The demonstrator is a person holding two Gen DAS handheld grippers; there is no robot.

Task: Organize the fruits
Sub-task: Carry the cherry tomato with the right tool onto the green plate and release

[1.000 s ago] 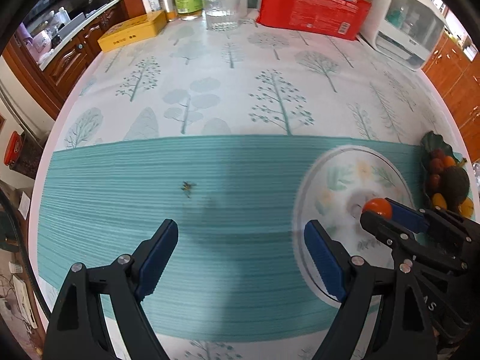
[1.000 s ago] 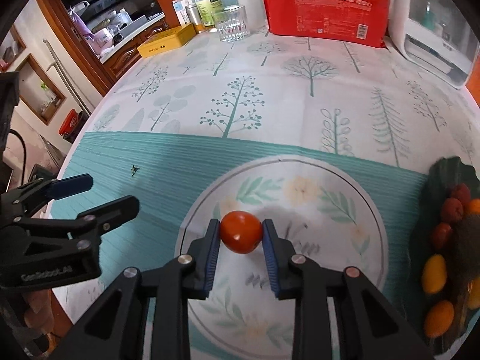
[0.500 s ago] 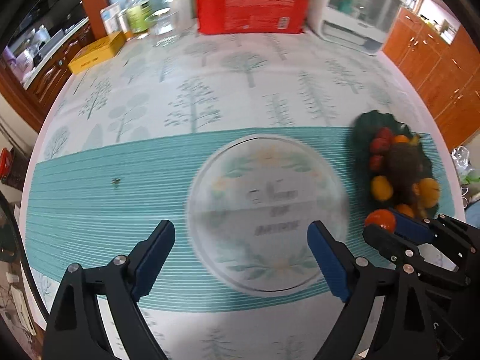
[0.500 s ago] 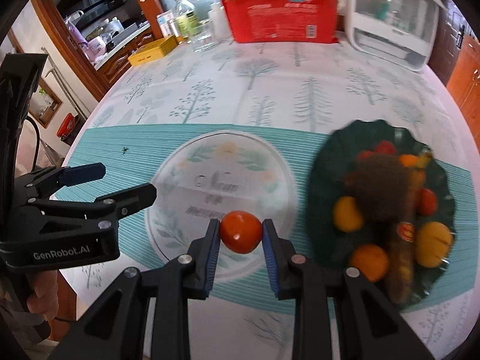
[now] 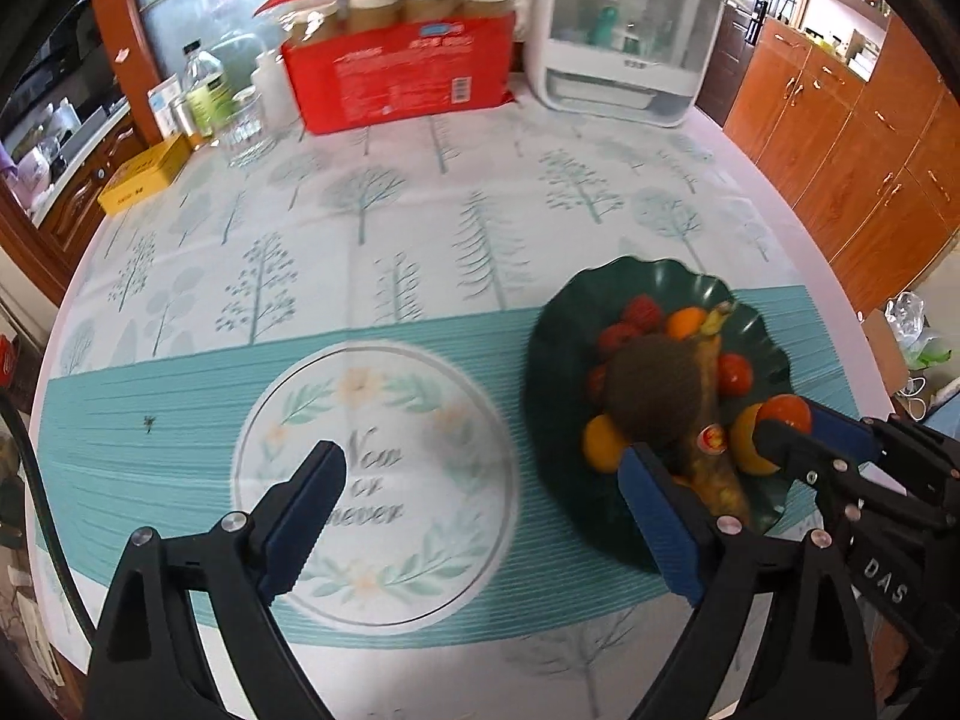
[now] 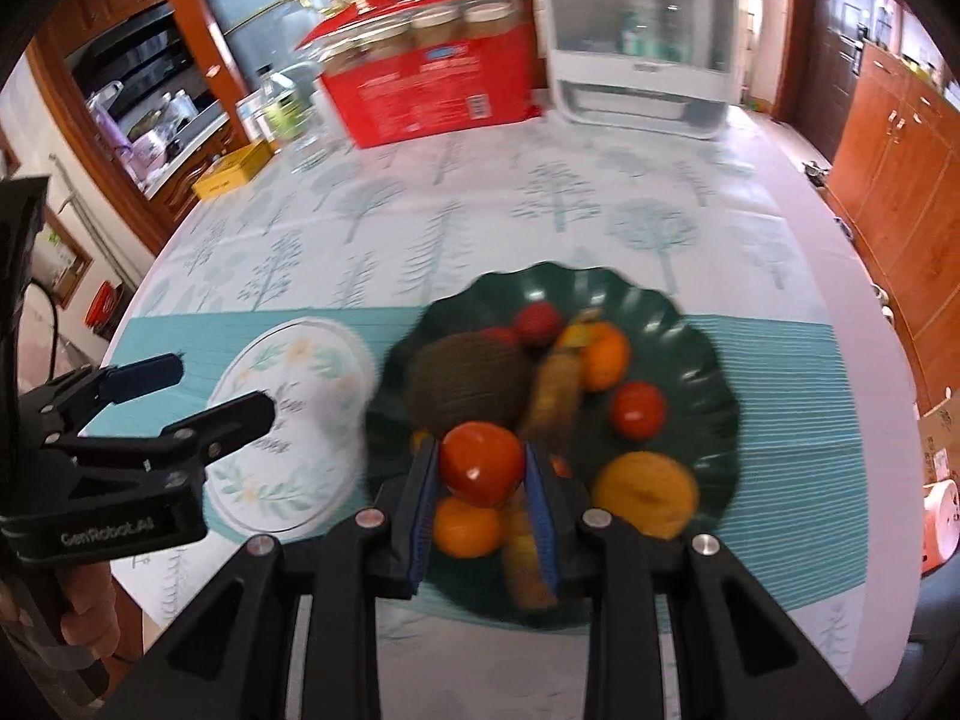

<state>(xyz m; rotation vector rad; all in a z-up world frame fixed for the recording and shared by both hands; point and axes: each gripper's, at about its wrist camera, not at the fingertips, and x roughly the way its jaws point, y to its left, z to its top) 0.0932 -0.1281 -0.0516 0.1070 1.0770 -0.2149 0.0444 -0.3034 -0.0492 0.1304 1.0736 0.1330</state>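
Observation:
My right gripper (image 6: 482, 468) is shut on a red tomato (image 6: 480, 464) and holds it above the near side of a dark green scalloped plate (image 6: 702, 324). The plate holds a brown coconut (image 6: 465, 381), several oranges, red fruits and a yellowish long fruit. In the left wrist view the tomato (image 5: 785, 411) and the right gripper (image 5: 798, 423) hang over the plate (image 5: 576, 312) at its right. My left gripper (image 5: 480, 501) is open and empty above the round floral mat (image 5: 372, 480), left of the plate.
A tree-print tablecloth (image 5: 372, 222) covers the round table. At the back stand a red box of jars (image 5: 402, 78), a white appliance (image 5: 624, 48), a glass (image 5: 243, 132), bottles and a yellow box (image 5: 144, 171). Wooden cabinets (image 5: 840, 138) are at the right.
My right gripper has carried the tomato rightward, from over the floral mat to over the green plate. The left gripper moved right too and stayed open.

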